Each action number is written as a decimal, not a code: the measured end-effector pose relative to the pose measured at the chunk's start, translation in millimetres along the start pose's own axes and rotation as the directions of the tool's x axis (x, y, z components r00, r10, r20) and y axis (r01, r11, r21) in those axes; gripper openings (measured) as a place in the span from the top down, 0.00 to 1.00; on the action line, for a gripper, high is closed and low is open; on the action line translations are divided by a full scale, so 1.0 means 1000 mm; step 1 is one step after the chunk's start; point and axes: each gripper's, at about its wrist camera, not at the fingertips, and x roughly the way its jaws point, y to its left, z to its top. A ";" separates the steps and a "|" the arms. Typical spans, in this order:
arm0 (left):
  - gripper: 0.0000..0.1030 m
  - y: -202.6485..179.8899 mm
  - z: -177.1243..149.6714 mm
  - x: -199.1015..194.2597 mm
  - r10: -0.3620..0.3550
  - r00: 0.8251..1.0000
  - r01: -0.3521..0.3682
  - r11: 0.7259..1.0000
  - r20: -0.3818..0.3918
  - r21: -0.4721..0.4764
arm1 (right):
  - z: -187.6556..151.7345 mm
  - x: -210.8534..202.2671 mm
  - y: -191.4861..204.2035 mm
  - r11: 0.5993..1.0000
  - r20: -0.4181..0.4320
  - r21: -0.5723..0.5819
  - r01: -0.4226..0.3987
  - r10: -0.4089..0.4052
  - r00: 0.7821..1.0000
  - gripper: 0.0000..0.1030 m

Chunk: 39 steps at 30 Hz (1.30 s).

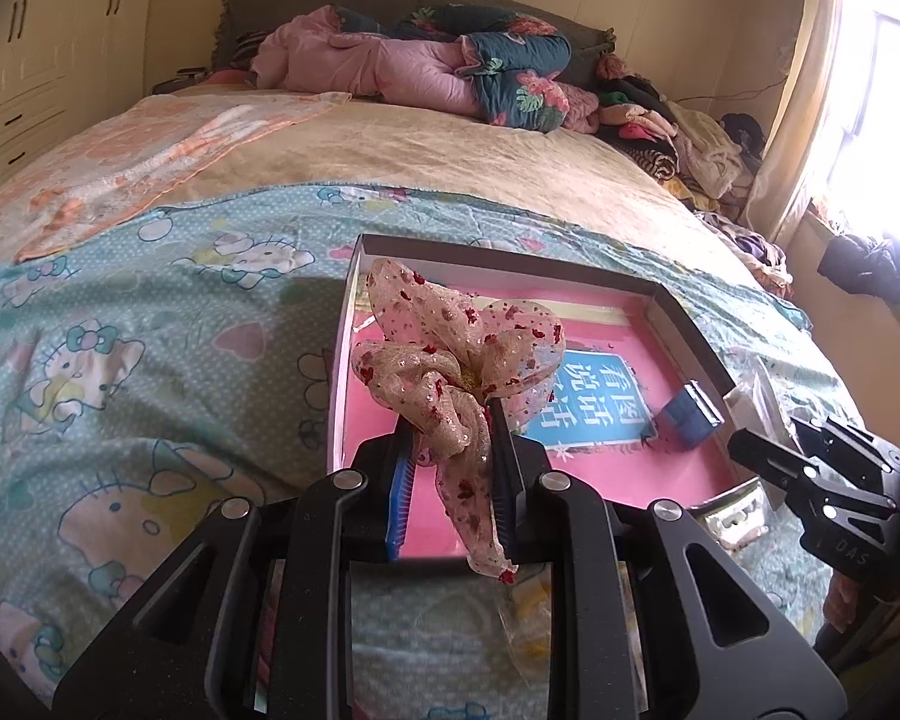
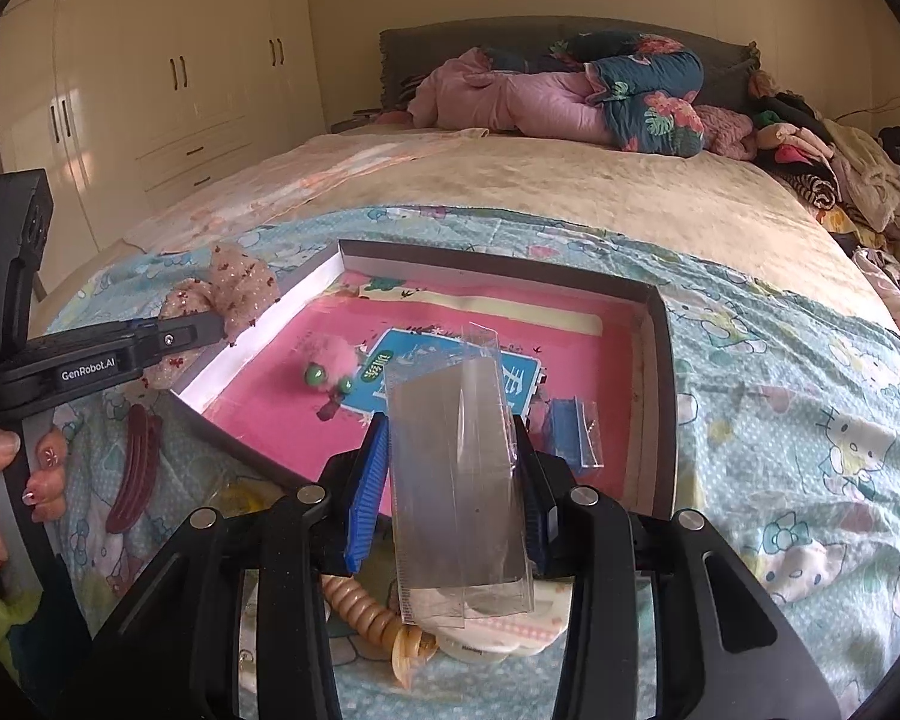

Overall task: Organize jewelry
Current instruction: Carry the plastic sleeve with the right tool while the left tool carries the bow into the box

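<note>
Both grippers loaded, over the shallow pink-lined box.
Left gripper [image 1: 450, 420] clamped on sheer red-flecked fabric scrunchie [image 1: 456, 354]; right gripper [image 2: 450, 456] clamped on clear plastic packet [image 2: 456, 480]. Box [image 1: 678, 312] at twelve o'clock: lower each inside its walls before releasing.

Box [image 2: 654, 396]: lies on the bed sheet [image 2: 810, 420], ahead of my 2 grippers.
In box: small packet [image 2: 570, 429] at its right; 1 fuzzy piece [image 2: 330, 366], perhaps a hair tie, left of centre.
My left gripper [image 1: 450, 420]: scrunchie [image 1: 456, 348] between my jaws, over the box's left wall.
My right gripper [image 2: 450, 444]: clear sleeve [image 2: 456, 468] between my jaws, over the box's near edge.
Hair clip [image 2: 135, 468]: on the sheet, left of the box.
</note>
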 end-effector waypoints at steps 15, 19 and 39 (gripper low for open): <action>0.85 0.004 0.000 0.038 0.024 0.998 -0.024 1.000 -0.055 0.014 | 0.032 0.053 -0.004 1.000 -0.056 0.012 0.017 -0.017 0.998 0.64; 0.85 0.005 0.000 0.044 0.023 0.998 -0.022 1.000 -0.064 0.016 | 0.036 0.069 -0.006 0.999 -0.086 0.022 0.031 -0.029 0.996 0.64; 0.79 0.001 -0.008 0.045 -0.009 0.997 0.012 0.999 -0.080 0.033 | 0.032 0.101 -0.011 0.993 -0.181 0.049 0.104 -0.093 0.979 0.62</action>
